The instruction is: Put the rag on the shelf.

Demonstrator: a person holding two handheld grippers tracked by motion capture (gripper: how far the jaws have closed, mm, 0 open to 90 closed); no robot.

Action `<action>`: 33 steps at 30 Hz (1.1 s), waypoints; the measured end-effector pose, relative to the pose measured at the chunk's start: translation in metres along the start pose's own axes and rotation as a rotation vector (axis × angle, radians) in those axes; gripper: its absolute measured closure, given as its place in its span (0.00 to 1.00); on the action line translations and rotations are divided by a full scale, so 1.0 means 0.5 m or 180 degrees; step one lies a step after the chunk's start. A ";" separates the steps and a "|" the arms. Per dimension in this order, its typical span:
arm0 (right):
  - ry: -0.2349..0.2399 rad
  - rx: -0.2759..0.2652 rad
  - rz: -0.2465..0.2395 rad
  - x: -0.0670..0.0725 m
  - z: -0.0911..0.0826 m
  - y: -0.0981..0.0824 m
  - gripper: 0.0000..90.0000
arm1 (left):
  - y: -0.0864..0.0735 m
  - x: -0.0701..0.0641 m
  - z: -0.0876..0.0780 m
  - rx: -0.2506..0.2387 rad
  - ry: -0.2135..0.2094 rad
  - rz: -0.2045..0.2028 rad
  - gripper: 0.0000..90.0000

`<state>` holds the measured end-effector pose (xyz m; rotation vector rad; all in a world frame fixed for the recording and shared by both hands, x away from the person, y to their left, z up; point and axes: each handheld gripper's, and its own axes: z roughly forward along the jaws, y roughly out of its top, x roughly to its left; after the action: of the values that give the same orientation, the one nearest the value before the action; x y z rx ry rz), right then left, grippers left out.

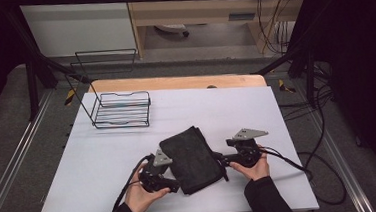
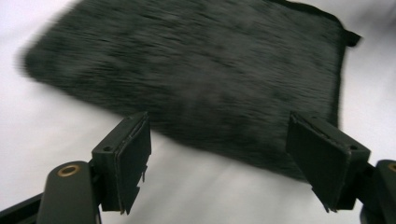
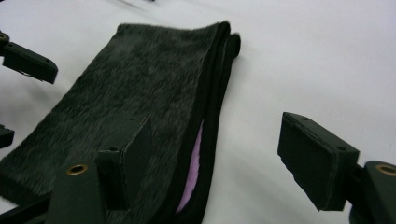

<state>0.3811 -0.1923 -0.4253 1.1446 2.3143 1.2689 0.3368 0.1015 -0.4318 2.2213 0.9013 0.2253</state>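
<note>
A folded black fuzzy cloth [image 1: 192, 158] lies on the white table top [image 1: 104, 152], near its front edge. My left gripper [image 1: 174, 183] sits at the cloth's left front corner, jaws wide apart and nothing between them. The left gripper view puts the cloth [image 2: 201, 70] just beyond that gripper [image 2: 233, 154]. My right gripper [image 1: 221, 165] is at the cloth's right edge, open. In the right gripper view [image 3: 224, 158] its left jaw rests over the cloth [image 3: 140, 107], and a pink lining [image 3: 196, 161] shows between the folded layers.
A black wire basket [image 1: 121, 109] stands at the back left of the table, with a second wire frame [image 1: 105, 59] behind it. Cables [image 1: 305, 168] trail off the right side. A wooden board edge [image 1: 174, 83] runs along the back.
</note>
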 end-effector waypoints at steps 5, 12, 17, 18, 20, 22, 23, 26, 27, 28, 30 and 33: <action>0.0016 0.0138 -0.0051 0.005 0.005 -0.028 0.35 | -0.012 -0.018 0.016 0.0034 -0.0055 -0.0042 0.39; 0.0023 0.0182 -0.0026 0.012 0.014 -0.035 0.49 | -0.023 -0.021 0.012 -0.0014 -0.0177 -0.0193 0.54; 0.0016 0.0280 -0.0059 0.013 0.025 -0.041 0.59 | -0.025 -0.032 0.007 -0.0038 -0.0223 -0.0222 0.62; 0.0037 0.0284 -0.0040 0.015 0.026 -0.042 0.60 | -0.026 -0.034 0.007 -0.0038 -0.0237 -0.0225 0.62; 0.0047 0.0313 -0.0022 0.016 0.028 -0.043 0.63 | -0.029 -0.038 0.007 -0.0056 -0.0251 -0.0228 0.62; 0.0051 0.0328 -0.0023 0.017 0.030 -0.044 0.64 | -0.031 -0.042 0.009 -0.0072 -0.0265 -0.0236 0.62; 0.0060 0.0338 -0.0024 0.017 0.031 -0.045 0.65 | -0.031 -0.043 0.009 -0.0071 -0.0292 -0.0252 0.61; 0.0115 0.0383 0.0035 0.017 0.035 -0.045 0.71 | -0.031 -0.049 0.015 -0.0064 -0.0294 -0.0276 0.59; 0.0129 0.0392 0.0052 0.017 0.035 -0.045 0.72 | -0.031 -0.054 0.018 -0.0079 -0.0269 -0.0271 0.60; 0.0133 0.0399 0.0062 0.017 0.036 -0.045 0.73 | -0.031 -0.057 0.018 -0.0067 -0.0238 -0.0220 0.60; 0.0137 0.0397 0.0081 0.018 0.036 -0.045 0.73 | -0.029 -0.060 0.019 -0.0047 -0.0208 -0.0190 0.61; 0.0151 0.0416 0.0142 0.018 0.036 -0.045 0.76 | -0.026 -0.062 0.021 -0.0025 -0.0202 -0.0188 0.70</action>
<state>0.3734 -0.1818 -0.4524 1.2263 2.4511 1.1871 0.3111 0.0816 -0.4449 2.1786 0.9285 0.1299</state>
